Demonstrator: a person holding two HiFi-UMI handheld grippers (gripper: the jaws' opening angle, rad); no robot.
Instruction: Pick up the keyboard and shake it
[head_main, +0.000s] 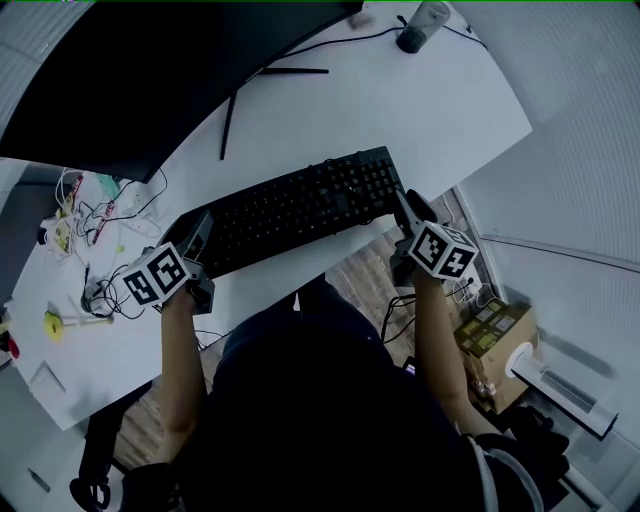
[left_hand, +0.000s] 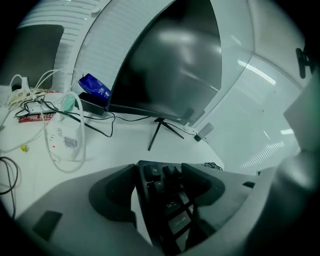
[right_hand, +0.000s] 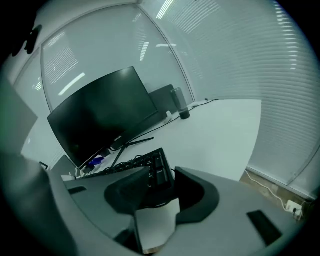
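A black keyboard (head_main: 300, 205) lies slantwise on the white desk (head_main: 430, 110), close to its near edge. My left gripper (head_main: 203, 242) is at the keyboard's left end. In the left gripper view the keyboard's end (left_hand: 167, 200) runs between the jaws, keys turned toward the right jaw, with a white gap beside the left jaw; the left gripper (left_hand: 160, 182) is open. My right gripper (head_main: 405, 205) is at the right end. There the keyboard's end (right_hand: 155, 167) sits tight between the jaws, and the right gripper (right_hand: 161, 187) is shut on it.
A large curved monitor (head_main: 150, 70) on a thin stand (head_main: 260, 85) is behind the keyboard. Tangled cables and small items (head_main: 90, 225) clutter the desk's left side. A dark cylinder (head_main: 422, 28) stands at the far edge. A cardboard box (head_main: 490, 330) sits on the floor at right.
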